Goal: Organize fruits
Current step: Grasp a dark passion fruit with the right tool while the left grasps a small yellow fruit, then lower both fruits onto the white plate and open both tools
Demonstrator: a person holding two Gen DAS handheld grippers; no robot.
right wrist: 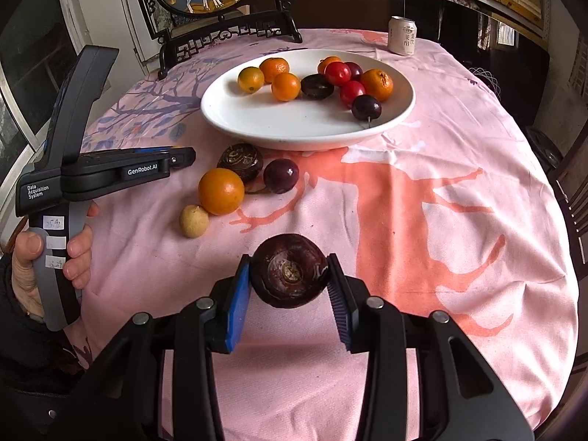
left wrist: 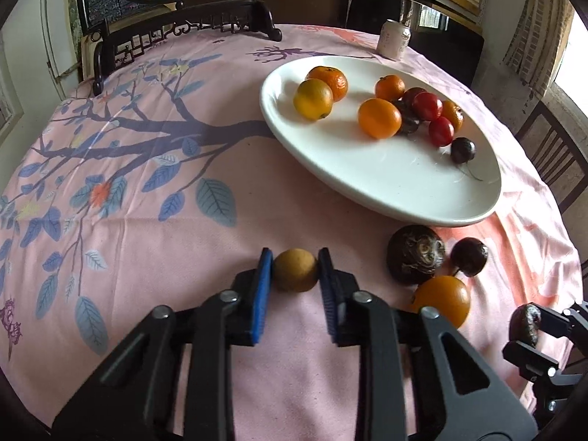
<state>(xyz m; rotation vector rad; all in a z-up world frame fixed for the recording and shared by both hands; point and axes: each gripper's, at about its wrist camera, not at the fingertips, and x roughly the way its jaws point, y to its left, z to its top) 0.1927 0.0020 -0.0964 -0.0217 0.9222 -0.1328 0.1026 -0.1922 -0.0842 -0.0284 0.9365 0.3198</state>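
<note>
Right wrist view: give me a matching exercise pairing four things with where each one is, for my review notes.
Things:
1. drink can
2. dark brown fruit
3. loose orange
4. red fruit

Places:
A. on the white plate
B. between the right gripper pads
C. at the table's far edge, behind the plate
D. on the pink tablecloth, on the near side of the plate

Pairs: 1-C, 2-B, 3-D, 4-A
</note>
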